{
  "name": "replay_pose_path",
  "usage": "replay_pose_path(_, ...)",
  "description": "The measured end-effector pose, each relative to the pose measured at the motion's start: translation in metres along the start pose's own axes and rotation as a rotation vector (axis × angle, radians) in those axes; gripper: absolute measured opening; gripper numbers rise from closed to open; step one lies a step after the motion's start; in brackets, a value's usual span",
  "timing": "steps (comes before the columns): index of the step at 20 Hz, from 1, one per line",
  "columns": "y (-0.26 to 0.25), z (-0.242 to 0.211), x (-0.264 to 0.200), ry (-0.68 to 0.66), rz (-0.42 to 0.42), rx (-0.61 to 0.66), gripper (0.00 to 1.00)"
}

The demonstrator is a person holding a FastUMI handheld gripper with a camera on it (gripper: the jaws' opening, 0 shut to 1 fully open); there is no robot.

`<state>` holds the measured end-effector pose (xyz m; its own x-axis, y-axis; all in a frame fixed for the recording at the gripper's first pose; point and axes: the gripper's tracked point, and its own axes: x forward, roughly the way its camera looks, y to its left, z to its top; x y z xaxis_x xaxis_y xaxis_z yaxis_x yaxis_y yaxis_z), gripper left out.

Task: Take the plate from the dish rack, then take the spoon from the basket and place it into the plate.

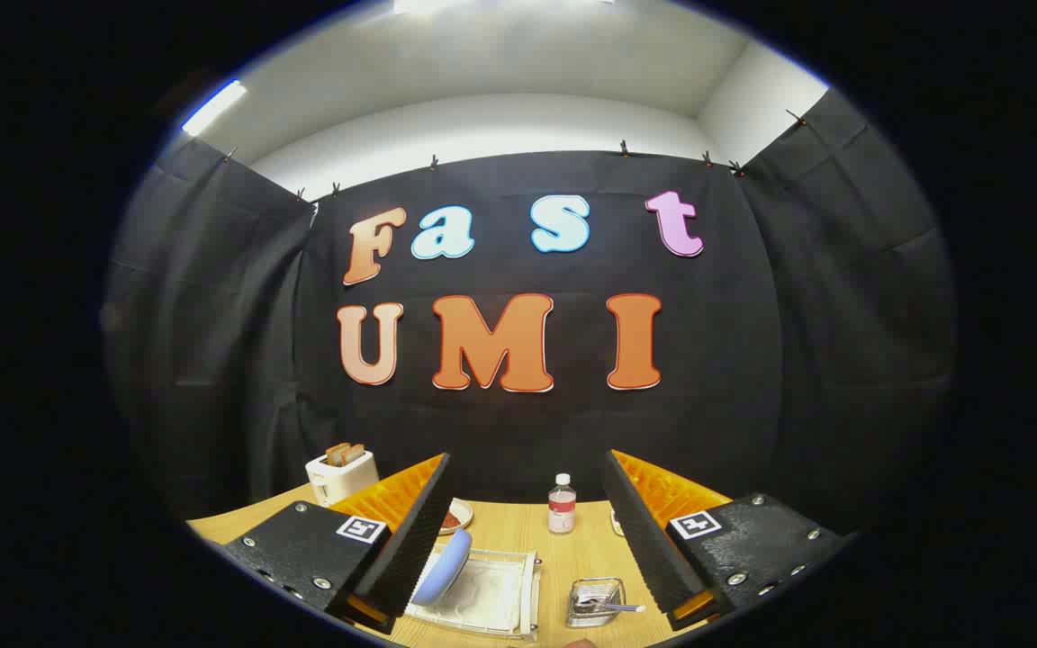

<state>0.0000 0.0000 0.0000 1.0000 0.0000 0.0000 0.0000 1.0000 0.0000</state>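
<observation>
A pale blue plate (443,567) stands on edge in a white dish rack (493,596) on the wooden table, right beside my left finger (410,540). To the rack's right sits a small wire basket (596,602) with a spoon (619,608) lying in it, its handle pointing right. My gripper (527,472) hangs above the table, open wide, with nothing between its fingers. The rack and basket lie below and between the fingers.
A white toaster (340,476) with two slices of bread stands at the table's far left. A small plastic bottle (561,504) stands at the far middle. A small dish (455,518) with something red sits behind the left finger.
</observation>
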Motion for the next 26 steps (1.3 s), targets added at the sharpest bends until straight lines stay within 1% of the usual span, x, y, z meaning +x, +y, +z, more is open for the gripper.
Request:
replay_pose_path(3, 0.004, 0.002, -0.001, 0.009, 0.027, 0.004, 0.98)
replay_pose_path(5, 0.003, 0.003, 0.000, 0.014, 0.024, -0.004, 0.99)
replay_pose_path(13, 0.014, -0.016, 0.004, 0.099, 0.056, -0.009, 0.99)
replay_pose_path(15, 0.020, -0.026, 0.008, 0.143, 0.070, -0.015, 0.99)
replay_pose_path(19, 0.040, -0.061, 0.022, 0.296, 0.124, -0.019, 0.98)
replay_pose_path(26, 0.073, -0.115, 0.052, 0.564, 0.189, 0.074, 0.97)
